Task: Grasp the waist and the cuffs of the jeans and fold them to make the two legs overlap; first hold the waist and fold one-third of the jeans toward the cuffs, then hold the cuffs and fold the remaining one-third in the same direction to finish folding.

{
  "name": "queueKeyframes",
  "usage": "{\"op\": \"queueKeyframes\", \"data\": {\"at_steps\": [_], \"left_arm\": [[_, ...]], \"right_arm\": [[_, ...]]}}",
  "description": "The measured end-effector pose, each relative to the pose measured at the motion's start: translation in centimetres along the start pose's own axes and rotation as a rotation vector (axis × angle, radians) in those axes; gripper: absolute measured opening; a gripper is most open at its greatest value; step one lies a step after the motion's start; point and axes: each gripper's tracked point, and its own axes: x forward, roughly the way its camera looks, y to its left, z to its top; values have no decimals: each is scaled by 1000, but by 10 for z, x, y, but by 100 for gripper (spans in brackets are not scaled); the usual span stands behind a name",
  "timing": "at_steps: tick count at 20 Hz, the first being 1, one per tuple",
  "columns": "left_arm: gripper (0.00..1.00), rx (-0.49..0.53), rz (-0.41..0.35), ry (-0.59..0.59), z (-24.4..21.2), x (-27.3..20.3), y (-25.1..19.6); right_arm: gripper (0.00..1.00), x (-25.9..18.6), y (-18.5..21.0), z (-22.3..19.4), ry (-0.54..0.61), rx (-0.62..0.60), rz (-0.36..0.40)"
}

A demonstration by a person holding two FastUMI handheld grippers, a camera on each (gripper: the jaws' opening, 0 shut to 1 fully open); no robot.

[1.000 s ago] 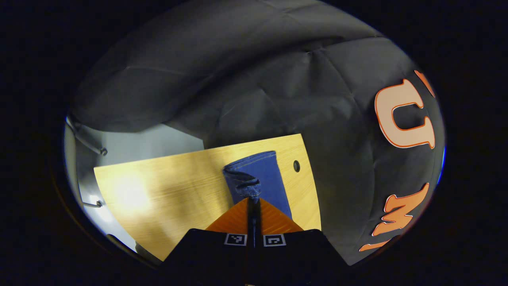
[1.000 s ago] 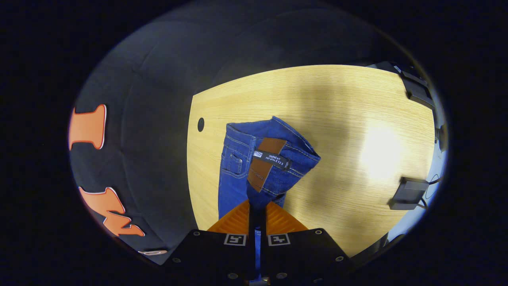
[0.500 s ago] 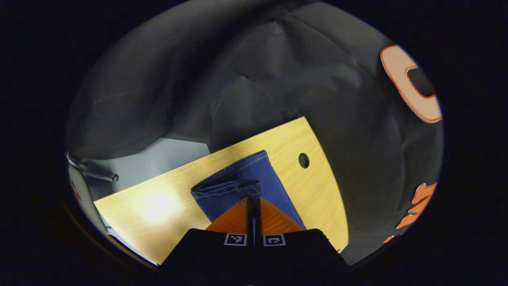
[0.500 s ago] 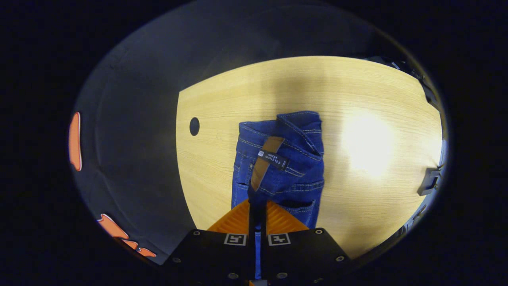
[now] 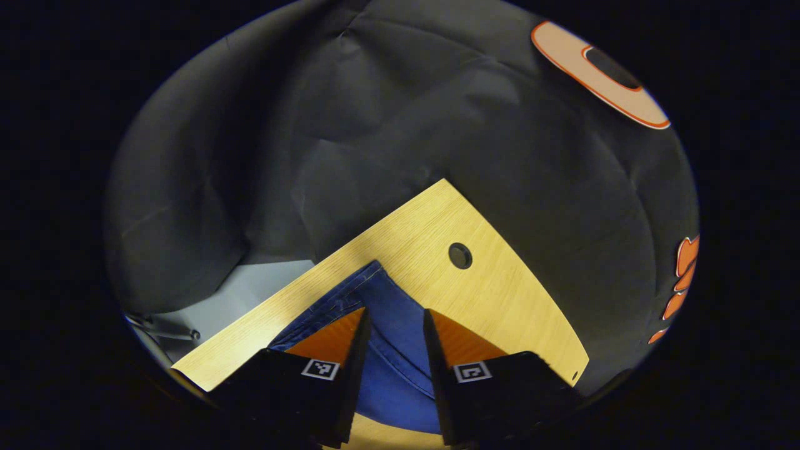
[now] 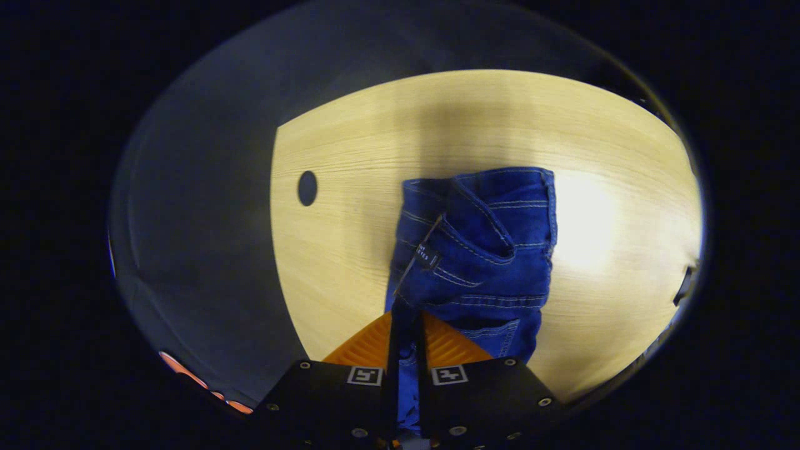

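Right gripper view, jeans [image 6: 484, 250] lengthwise away, waist pinched

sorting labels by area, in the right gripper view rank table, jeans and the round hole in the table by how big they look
1. table
2. jeans
3. round hole, far the smallest
The jeans lie nearer the camera, yet the order looks plain.

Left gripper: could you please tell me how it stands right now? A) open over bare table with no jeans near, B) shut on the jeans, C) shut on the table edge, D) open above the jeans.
D: in the left gripper view the left gripper has its fingers spread apart, with the jeans lying flat on the table between and below them.
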Motion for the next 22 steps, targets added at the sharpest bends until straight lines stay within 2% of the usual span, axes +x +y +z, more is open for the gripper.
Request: {"op": "queueKeyframes", "data": {"at_steps": [1, 2, 3, 4, 5, 6, 7, 8, 9, 11, 15, 18, 22], "left_arm": [[51, 17, -21, -18, 0, -2, -6], [61, 45, -36, -41, 1, -9, -13], [72, 85, -45, -70, -3, -13, -21], [78, 132, -56, -101, -5, -20, -28], [84, 184, -62, -126, -10, -28, -36], [90, 233, -63, -162, -11, -35, -42], [90, 282, -64, -184, -15, -43, -48], [93, 322, -68, -211, -18, -50, -56], [93, 360, -80, -233, -23, -58, -66], [96, 429, -107, -281, -33, -75, -80], [98, 597, -80, -414, -50, -114, -103], [98, 647, -124, -459, -67, -144, -118], [98, 680, -142, -507, -83, -177, -128]], "right_arm": [[23, -6, 4, 3, -9, -25, 38], [17, -16, 3, 9, -31, -56, 56], [35, -24, -3, 16, -63, -104, 56], [37, -31, -12, 24, -90, -161, 49], [45, -37, -25, 33, -115, -214, 32], [51, -39, -23, 24, -136, -258, 12], [62, -42, -43, 31, -153, -299, -15], [68, -46, -55, 35, -158, -329, -39], [80, -46, -68, 36, -170, -360, -67], [87, -51, -85, 40, -194, -413, -86], [97, -46, -107, 48, -210, -436, -120], [98, -35, -114, 57, -217, -431, -137], [98, -19, -114, 72, -234, -411, -147]]}}
